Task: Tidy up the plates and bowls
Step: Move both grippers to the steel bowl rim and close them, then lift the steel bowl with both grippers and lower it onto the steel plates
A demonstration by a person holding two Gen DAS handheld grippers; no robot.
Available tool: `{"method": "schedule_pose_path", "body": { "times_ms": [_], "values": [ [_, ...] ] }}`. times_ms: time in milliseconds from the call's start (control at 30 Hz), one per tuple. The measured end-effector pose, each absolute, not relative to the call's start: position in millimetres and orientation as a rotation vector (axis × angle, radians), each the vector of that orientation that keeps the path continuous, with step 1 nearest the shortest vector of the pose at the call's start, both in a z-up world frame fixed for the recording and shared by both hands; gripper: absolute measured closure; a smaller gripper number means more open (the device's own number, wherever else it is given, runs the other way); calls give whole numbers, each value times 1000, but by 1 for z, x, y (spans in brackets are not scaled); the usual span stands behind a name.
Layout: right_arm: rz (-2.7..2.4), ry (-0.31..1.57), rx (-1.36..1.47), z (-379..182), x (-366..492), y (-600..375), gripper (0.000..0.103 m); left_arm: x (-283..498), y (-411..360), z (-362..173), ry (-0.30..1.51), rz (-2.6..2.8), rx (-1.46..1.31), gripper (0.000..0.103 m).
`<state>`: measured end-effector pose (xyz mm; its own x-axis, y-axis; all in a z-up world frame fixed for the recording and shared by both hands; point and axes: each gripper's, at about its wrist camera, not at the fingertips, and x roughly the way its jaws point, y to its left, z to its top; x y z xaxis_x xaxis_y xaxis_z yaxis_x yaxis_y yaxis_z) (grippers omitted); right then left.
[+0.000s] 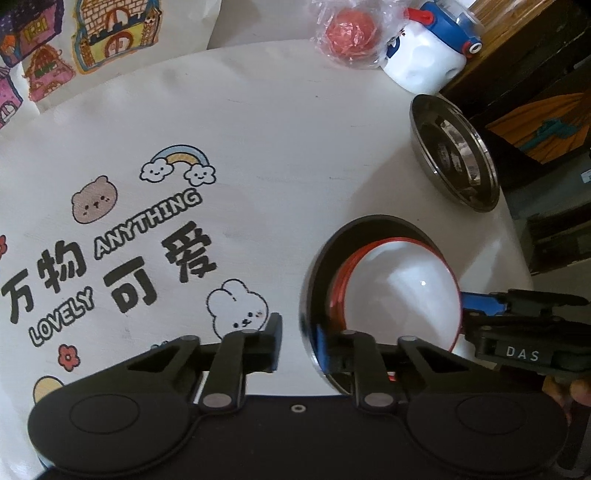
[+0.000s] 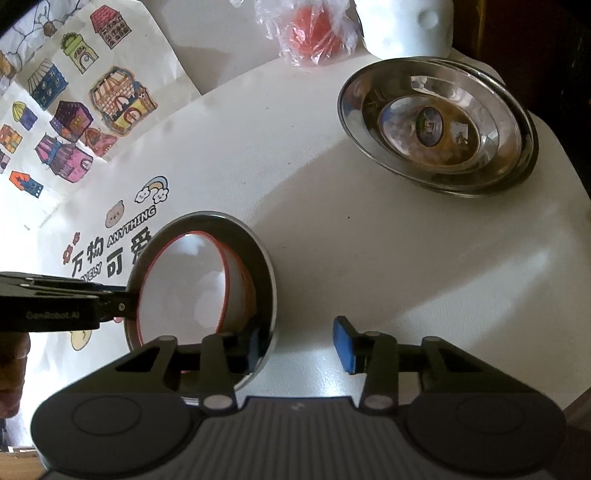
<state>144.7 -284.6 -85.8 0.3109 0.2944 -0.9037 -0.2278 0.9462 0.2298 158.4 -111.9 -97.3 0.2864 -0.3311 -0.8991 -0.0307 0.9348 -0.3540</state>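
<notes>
A white bowl with a red rim [image 1: 402, 291] [image 2: 184, 288] lies tilted inside a steel bowl [image 1: 314, 266] [image 2: 264, 258] on the printed cloth. My left gripper [image 1: 303, 345] is open and straddles the steel bowl's near rim, one finger inside and one outside with cloth showing in the gap. My right gripper [image 2: 299, 347] is open wide on the opposite side, its left finger inside the rim and its blue pad [image 2: 343, 343] well clear. Each gripper shows in the other's view, the left gripper [image 2: 122, 306] and the right gripper [image 1: 476, 302]. Nested steel plates [image 1: 454, 151] [image 2: 436, 125] sit at the far right.
A red ball in a plastic bag [image 1: 351, 31] [image 2: 310, 37] and a white bottle with a blue lid [image 1: 424, 62] stand at the back. Dark wooden furniture [image 1: 535, 92] borders the table's right edge. A house-print cloth [image 2: 74, 92] lies at far left.
</notes>
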Motion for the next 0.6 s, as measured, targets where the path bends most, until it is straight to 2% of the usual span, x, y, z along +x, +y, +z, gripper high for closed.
{"method": "schedule_pose_path", "body": {
  "times_ms": [133,267,433,600],
  "values": [
    [354,1206,60,-85,145,-284,63,158,-113,-97,1272,-212,-341,92],
    [359,1209,71,-86,145,-284,67,159,-114,-97,1270,-211,-346,93],
    [393,1211,105,-86,145,-283,89,157,-114,-97,1264,-196,-358,94],
    [401,1203,92,-86,145,-282,91,155,-113,-96,1257,-182,-359,95]
  ]
}}
